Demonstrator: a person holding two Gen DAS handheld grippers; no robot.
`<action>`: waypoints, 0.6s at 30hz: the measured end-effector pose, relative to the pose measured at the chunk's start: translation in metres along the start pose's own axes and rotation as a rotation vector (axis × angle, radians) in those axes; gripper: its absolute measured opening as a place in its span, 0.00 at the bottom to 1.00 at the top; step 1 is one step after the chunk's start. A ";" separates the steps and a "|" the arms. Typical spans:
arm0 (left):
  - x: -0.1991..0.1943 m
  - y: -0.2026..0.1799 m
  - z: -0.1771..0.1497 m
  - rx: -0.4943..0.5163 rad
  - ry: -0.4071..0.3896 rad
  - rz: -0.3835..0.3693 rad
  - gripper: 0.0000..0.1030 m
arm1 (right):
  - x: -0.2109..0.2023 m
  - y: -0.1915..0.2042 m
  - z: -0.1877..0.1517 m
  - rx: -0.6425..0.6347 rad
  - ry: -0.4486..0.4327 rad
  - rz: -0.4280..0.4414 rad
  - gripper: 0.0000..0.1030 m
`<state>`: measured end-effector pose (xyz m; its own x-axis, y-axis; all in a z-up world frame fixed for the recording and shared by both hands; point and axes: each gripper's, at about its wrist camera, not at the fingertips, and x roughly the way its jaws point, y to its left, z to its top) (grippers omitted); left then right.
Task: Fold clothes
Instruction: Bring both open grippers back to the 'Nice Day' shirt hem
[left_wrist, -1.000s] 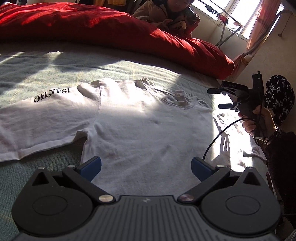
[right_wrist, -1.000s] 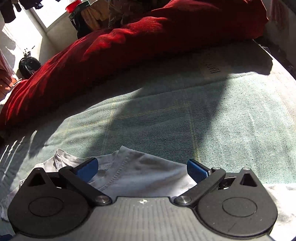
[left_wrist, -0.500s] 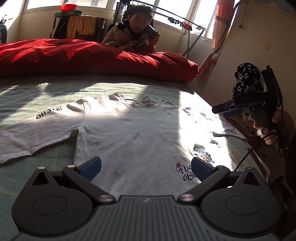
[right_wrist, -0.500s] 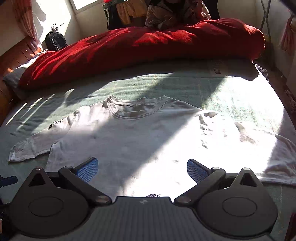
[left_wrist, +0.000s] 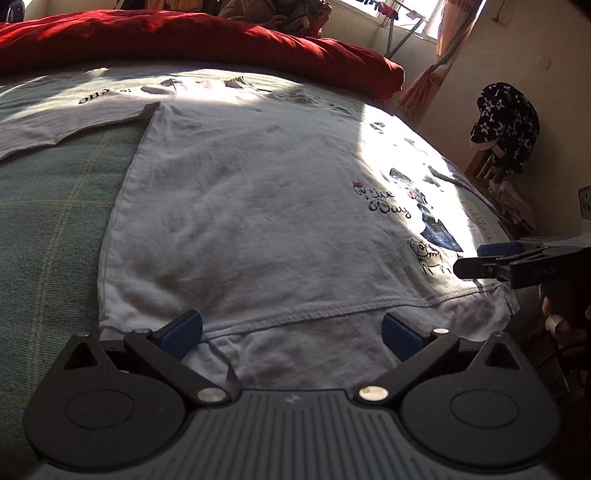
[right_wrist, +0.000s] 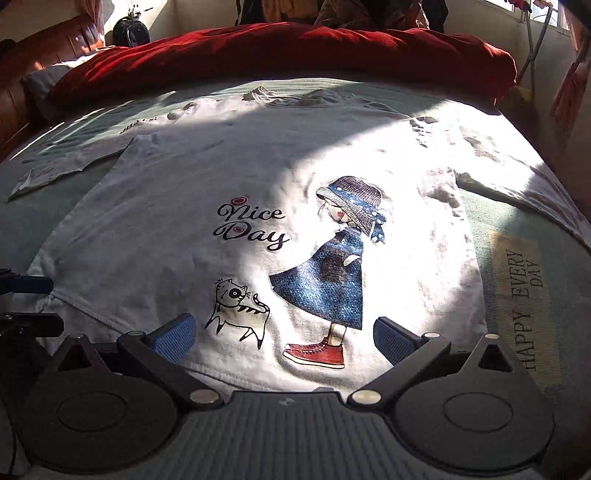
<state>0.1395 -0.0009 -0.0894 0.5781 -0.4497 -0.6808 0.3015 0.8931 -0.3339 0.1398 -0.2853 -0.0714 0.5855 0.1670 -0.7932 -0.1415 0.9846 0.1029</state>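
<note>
A white T-shirt (left_wrist: 258, 206) lies spread face up on the green bed cover (left_wrist: 48, 221), collar at the far side, both sleeves out. Its print (right_wrist: 332, 258) shows "Nice Day", a girl in a blue dress and a cat. My left gripper (left_wrist: 291, 332) is open, low over the bottom hem near the shirt's left corner, where the back layer peeks out under the front hem. Further right along the same hem, my right gripper (right_wrist: 283, 336) is open, straddling the red shoe print. Each gripper shows in the other's view: right gripper (left_wrist: 480, 260), left gripper (right_wrist: 33, 302).
A red duvet (right_wrist: 295, 48) is heaped along the bed's far side, with a person (left_wrist: 277, 14) sitting behind it. A star-patterned cloth (left_wrist: 506, 125) hangs by the wall on the right. A "HAPPY EVERY DAY" label (right_wrist: 524, 291) lies right of the shirt.
Both grippers have pulled back from the upper part of the shirt and come down low at the bottom hem. Both stayed open, holding nothing.
</note>
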 end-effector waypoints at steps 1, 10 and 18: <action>-0.002 0.001 -0.002 0.002 -0.006 -0.009 0.99 | 0.006 -0.002 -0.006 0.033 0.021 0.010 1.00; -0.009 0.014 -0.011 -0.020 -0.023 -0.089 0.99 | 0.017 0.005 -0.034 0.084 -0.044 -0.048 1.00; -0.013 0.012 0.009 -0.015 -0.040 -0.094 0.99 | 0.017 0.005 -0.036 0.087 -0.056 -0.058 1.00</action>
<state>0.1428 0.0157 -0.0784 0.5782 -0.5312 -0.6194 0.3445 0.8470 -0.4048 0.1207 -0.2790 -0.1058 0.6350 0.1094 -0.7648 -0.0371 0.9931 0.1112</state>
